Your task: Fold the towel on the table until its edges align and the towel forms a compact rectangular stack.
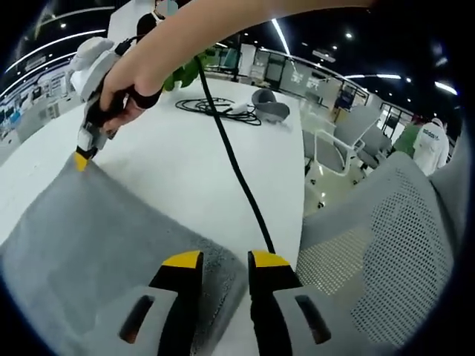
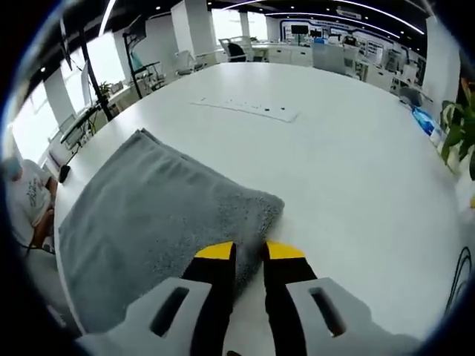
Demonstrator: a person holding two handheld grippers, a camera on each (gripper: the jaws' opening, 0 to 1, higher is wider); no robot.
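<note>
The grey terry-cloth towel (image 1: 111, 245) lies flat on the white tabletop (image 1: 185, 156), close to the table's near edge, and appears already folded at least once.

Left gripper (image 1: 225, 261): the yellow-tipped jaws stand slightly apart, straddling one corner of the towel; cloth lies between them, but a firm clamp cannot be confirmed.

Right gripper (image 2: 249, 251): in the right gripper view its jaws stand close together with towel edge between them, apparently pinching the cloth. In the left gripper view the same gripper sits at the far left corner, held by the person's hand (image 1: 126, 93).

A black cable (image 1: 230, 156) trails across the tabletop toward a coil at the far side.

Recommended procedure for the fold:
1. Confirm that both grippers hold every layer at their corners.
2. Lift both corners to equal height.
3. Carry them together across to the opposite edge, keeping the cloth taut between them.
4. Lower, align edges, then release.

Keep the cable clear of the towel.
</note>
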